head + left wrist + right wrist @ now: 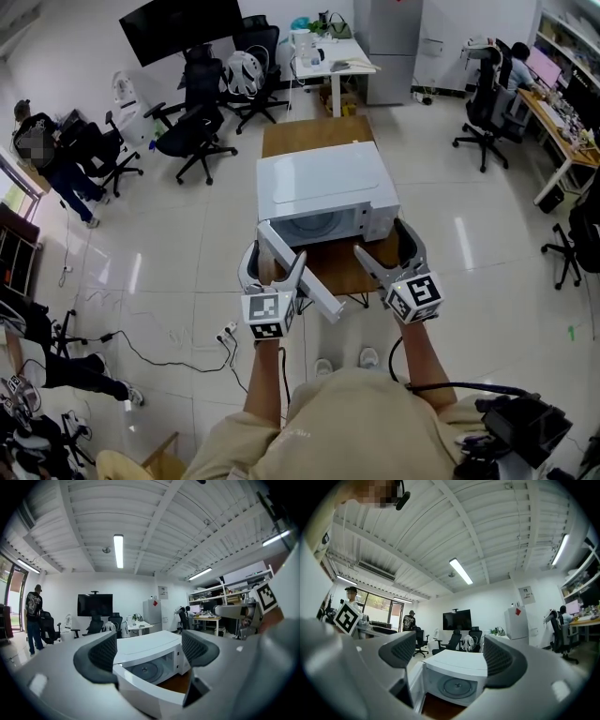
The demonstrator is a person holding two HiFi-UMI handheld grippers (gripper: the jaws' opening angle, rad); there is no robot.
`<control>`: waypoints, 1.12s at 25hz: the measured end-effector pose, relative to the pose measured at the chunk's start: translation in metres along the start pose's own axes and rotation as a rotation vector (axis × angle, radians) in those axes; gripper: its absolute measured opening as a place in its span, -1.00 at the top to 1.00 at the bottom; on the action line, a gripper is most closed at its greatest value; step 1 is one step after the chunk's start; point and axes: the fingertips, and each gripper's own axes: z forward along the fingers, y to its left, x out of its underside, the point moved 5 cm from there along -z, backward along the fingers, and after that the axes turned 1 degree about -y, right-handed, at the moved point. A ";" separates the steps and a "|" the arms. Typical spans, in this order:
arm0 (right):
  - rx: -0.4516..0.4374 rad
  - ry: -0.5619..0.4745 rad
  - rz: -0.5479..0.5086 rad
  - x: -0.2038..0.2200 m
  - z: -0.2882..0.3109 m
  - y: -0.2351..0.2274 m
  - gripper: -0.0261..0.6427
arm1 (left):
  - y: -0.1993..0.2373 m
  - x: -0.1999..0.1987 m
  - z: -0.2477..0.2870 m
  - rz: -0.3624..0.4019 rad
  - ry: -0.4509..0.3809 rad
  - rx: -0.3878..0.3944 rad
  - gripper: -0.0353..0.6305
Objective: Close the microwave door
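Microwave (323,183) on wooden desk (314,131), cavity facing person. Door (302,277) open, hinged at microwave's left front corner, swung out toward person.

Left gripper (277,255) over door's top edge, jaws spread, pinching nothing; contact with door unclear. Right gripper (382,239) before microwave's right front, jaws spread, empty.

Likely best: push door's free end in steady sweep toward microwave front until latched.

Left gripper view alone shows door edge low between jaws. Right gripper view shows turntable (453,686) square-on. Head view shows whole swing path.

Smooth white microwave (323,183), brown wooden table (314,136)
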 end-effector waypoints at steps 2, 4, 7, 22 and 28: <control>0.006 -0.006 0.007 0.007 -0.001 -0.014 -0.39 | 0.017 0.015 0.009 0.025 0.038 0.005 -0.38; 0.007 -0.012 0.022 0.007 0.000 -0.029 -0.39 | 0.034 0.027 0.017 0.043 0.096 0.027 -0.51; 0.001 -0.016 0.037 -0.003 0.005 -0.055 -0.39 | 0.061 0.037 0.025 0.018 0.216 0.065 -0.63; -0.026 0.007 0.125 0.037 0.037 -0.111 -0.39 | 0.093 0.221 -0.011 -1.260 0.687 0.250 -0.87; -0.025 0.040 0.125 0.048 0.046 -0.115 -0.38 | 0.031 0.223 0.000 -1.497 0.660 0.217 -0.48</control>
